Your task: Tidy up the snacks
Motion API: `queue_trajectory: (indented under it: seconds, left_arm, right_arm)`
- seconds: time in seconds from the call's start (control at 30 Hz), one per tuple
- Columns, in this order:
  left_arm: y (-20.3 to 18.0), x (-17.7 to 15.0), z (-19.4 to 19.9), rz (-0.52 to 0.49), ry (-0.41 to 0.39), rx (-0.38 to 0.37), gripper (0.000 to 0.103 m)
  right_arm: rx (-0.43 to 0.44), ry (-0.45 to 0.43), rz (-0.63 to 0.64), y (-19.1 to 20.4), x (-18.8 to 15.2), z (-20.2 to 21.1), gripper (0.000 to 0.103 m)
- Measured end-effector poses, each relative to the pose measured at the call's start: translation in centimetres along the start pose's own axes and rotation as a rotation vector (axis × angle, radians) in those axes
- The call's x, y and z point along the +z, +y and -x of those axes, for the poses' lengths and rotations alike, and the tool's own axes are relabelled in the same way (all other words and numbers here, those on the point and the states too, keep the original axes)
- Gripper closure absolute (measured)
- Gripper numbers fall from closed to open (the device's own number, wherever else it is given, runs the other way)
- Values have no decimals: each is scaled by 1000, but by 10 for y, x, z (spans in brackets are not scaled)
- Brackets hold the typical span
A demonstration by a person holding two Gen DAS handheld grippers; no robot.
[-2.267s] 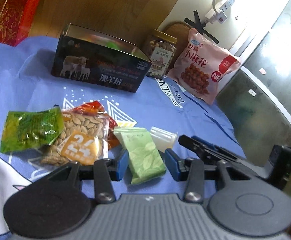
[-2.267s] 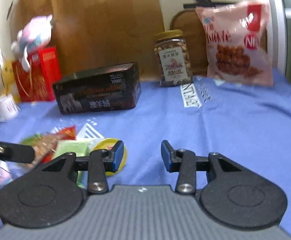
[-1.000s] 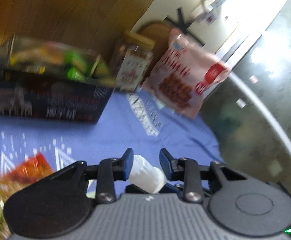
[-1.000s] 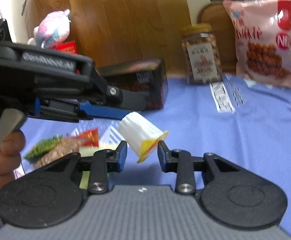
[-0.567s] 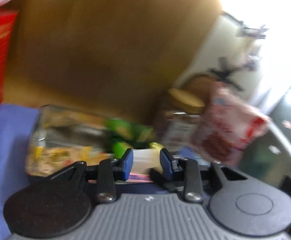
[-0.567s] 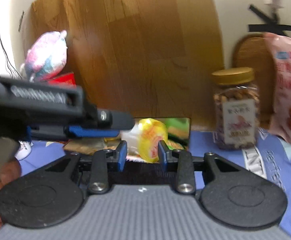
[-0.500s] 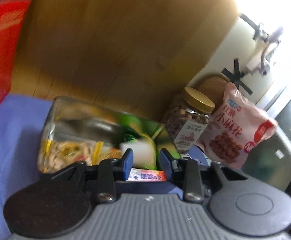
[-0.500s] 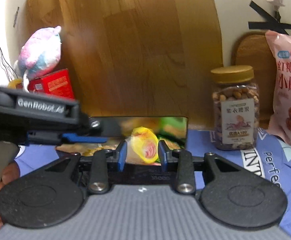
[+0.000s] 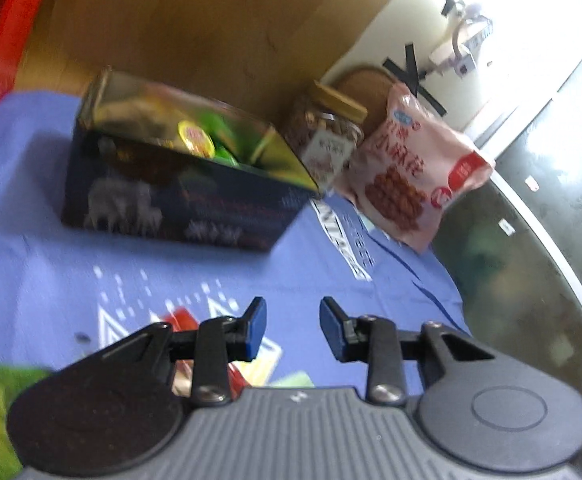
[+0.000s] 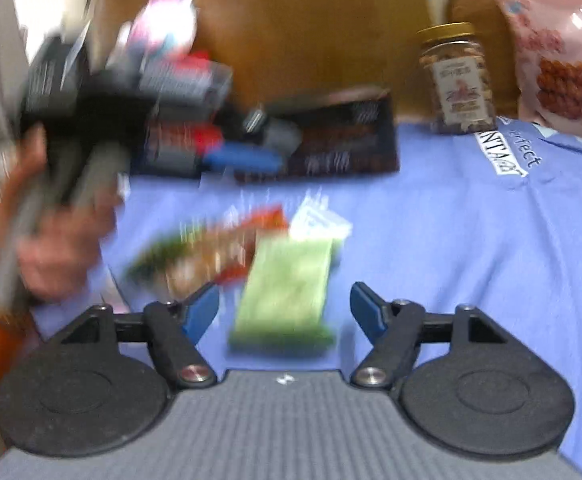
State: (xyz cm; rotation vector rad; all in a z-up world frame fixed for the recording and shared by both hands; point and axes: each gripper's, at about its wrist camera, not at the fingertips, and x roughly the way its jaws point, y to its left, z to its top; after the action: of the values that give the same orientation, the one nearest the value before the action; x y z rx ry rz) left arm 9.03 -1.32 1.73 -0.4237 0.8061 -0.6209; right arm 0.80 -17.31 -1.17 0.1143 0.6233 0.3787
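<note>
Already the dark tin point(image 9: 179, 204) holds part of the haul: a yellow-lidded jelly cup point(image 9: 196, 139) and some green wrappers lie inside it, though the blur hides any full count of what has gone in. Both tools are empty now. The left gripper point(image 9: 293, 326) hangs in front of the tin with its fingers parted a little and nothing between them; the right gripper point(image 10: 285, 312) has just been opening its jaws, which stand spread wide with nothing pressed by the pads, and it points at the loose packets in front of the tin. What is left, as far as I can see: one pale green packet point(image 10: 287, 284) lies nearest the right gripper, and just beside it, on the side away from the jar, sits a smeared little heap of a red wrapper point(image 10: 261, 218), a nut packet and a darker green one, so four pieces by my count, blur allowing. Beside the tin stands one jar of nuts point(image 10: 461, 80) and next to that leans one big pink bag point(image 9: 415, 180), all on the blue-clothed surface point(image 10: 471, 240). I judge the job a good way along, with that heap the remaining work.
</note>
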Motion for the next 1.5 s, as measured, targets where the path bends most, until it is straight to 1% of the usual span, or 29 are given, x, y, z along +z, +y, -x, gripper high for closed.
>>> queue_trajectory:
  seconds: [0.03,0.07,0.1,0.13,0.17,0.23,0.3,0.37,0.4,0.5,0.53,0.57,0.6,0.63,0.67,0.7,0.73,0.77,0.8,0.83,0.87,0.93,1.0,1.07,1.13,1.2,1.3,1.43,1.5]
  left_arm:
    - [-3,-3,-3,-8,7,8,74]
    - [-6,-6,-4,-18,11,18,74]
    - [-7,-9,-3,-22,14,24,74]
    - [-7,-12,-3,-20,17,28,74]
    - [-8,-14,-3,-15,20,27,74]
    - [-8,-17,-3,-11,19,20,69]
    - [-10,-19,-4,-13,14,26,68]
    - [-10,-20,-6,-6,14,30,68]
    - [-10,-20,-6,-5,10,33,68]
    - [-10,-21,-6,-23,3,64,68]
    - [-9,-21,-5,-24,4,66,67]
    - [-8,-21,-4,-23,7,65,62]
    - [-8,-22,-5,-25,11,65,59]
    - [-9,-22,-6,-36,19,67,56]
    - [-11,-24,-8,-49,30,71,56]
    - [-13,-26,-10,-61,46,73,56]
    - [-15,-28,-12,-71,61,71,56]
    - [-16,-31,-14,-78,77,67,58]
    - [-17,-33,-17,-84,89,69,58]
    - [-18,-36,-19,-92,90,80,61]
    - [-19,-38,-20,-93,90,81,64]
    - [-19,-39,-23,-64,101,49,64]
    - [-22,-40,-27,-38,117,16,64]
    - [-27,-42,-31,-43,122,0,63]
    - [-30,-43,-31,-49,114,-2,60]
    - [-29,-43,-26,-37,99,-7,59]
    - [-23,-42,-17,-19,77,4,56]
    - [-21,-45,-16,-15,97,-2,56]
    - [-26,-48,-20,-27,113,-6,51]
  right_arm:
    - [-31,20,49,7,-4,-4,32]
    - [-55,5,102,12,-7,-2,32]
    - [-81,4,128,13,-8,0,33]
    - [-119,-9,114,10,-8,5,35]
    - [-164,-26,100,4,-8,11,36]
    - [-245,-56,71,-12,-9,26,36]
    - [-265,-82,4,-28,-9,43,36]
    - [-235,-113,-57,-39,-7,55,36]
    - [-210,-119,-64,-39,-6,57,36]
    - [-145,-99,-25,-27,-1,47,36]
    - [-125,-89,-5,-20,0,43,36]
    - [-108,-78,13,-15,1,37,36]
    - [-95,-69,32,-10,1,30,36]
    - [-89,-59,50,-6,0,25,36]
    - [-93,-49,61,-4,0,20,37]
    - [-101,-32,70,-4,2,11,40]
    - [-107,-17,75,-6,3,4,50]
    - [-114,-12,82,-6,2,-1,59]
    - [-129,-24,104,-6,3,-4,65]
    - [-134,-26,106,-7,4,-2,75]
    - [-131,-28,83,-11,6,-1,79]
    - [-128,-29,16,-25,8,5,82]
    - [-131,-35,-22,-36,7,14,82]
    - [-137,-47,-35,-41,3,23,82]
    - [-166,-54,-19,-40,-2,32,80]
    - [-190,-53,8,-41,-7,36,79]
    - [-192,-53,29,-42,-10,39,79]
    - [-186,-69,47,-38,-8,38,74]
    - [-184,-68,61,-36,-6,34,74]
